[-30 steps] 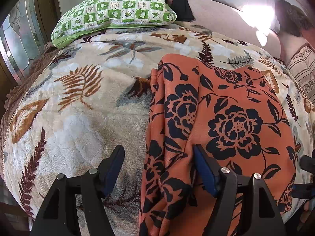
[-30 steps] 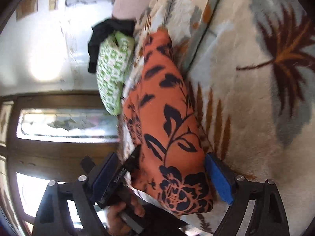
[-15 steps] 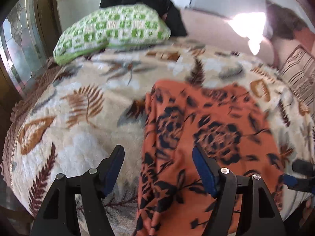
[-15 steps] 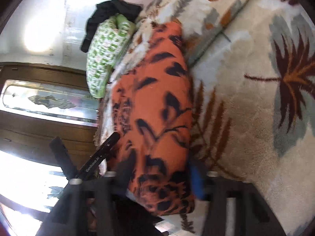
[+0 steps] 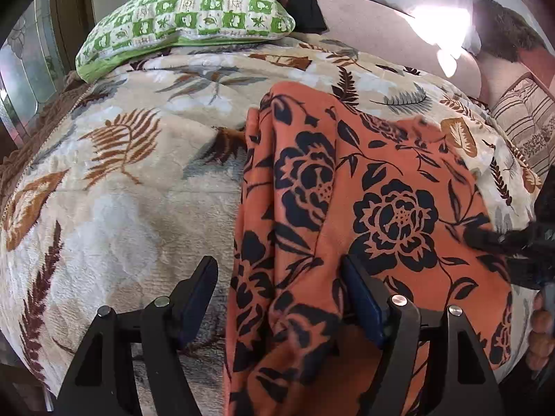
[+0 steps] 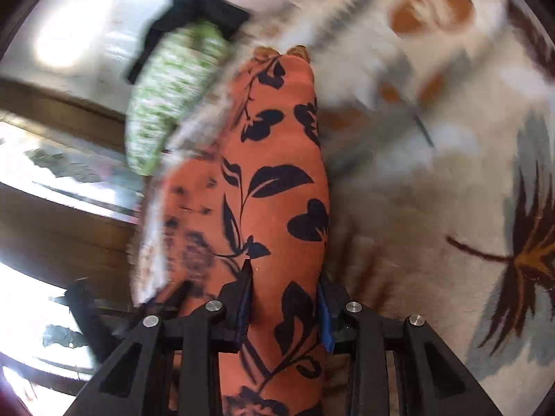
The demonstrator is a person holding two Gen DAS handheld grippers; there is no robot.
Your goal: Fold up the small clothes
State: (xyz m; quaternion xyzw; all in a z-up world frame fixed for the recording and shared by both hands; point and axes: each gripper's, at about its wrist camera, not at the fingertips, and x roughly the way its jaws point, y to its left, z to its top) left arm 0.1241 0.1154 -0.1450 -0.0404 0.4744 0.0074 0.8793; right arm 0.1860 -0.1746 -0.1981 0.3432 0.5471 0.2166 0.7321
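- Now the step in hand is the taking hold of the orange flowered garment (image 5: 374,201) at its near edge, so that a fold can start.
- It lies on the bed, over the leaf-patterned blanket (image 5: 114,208), with its left side gathered into a long ridge and its near end hanging over the bed's edge.
- The right hand-held gripper (image 6: 284,298) has just been closing, and a roll of the orange cloth stands between its blue pads (image 6: 324,315); they seem to press on it from both sides, though this view is blurred by motion, so I judge the grip as taken and not yet proven firm.
- The left hand-held gripper (image 5: 281,298) is wide. The bunched left edge of the garment passes between its fingers, but neither pad presses on it.
- Next, I think, the left one must close on that edge, so that both corners are held.
- After that, the near edge should be lifted and carried toward the far edge, near the green checked pillow (image 5: 187,17), evenly on both sides, otherwise the fold goes crooked.
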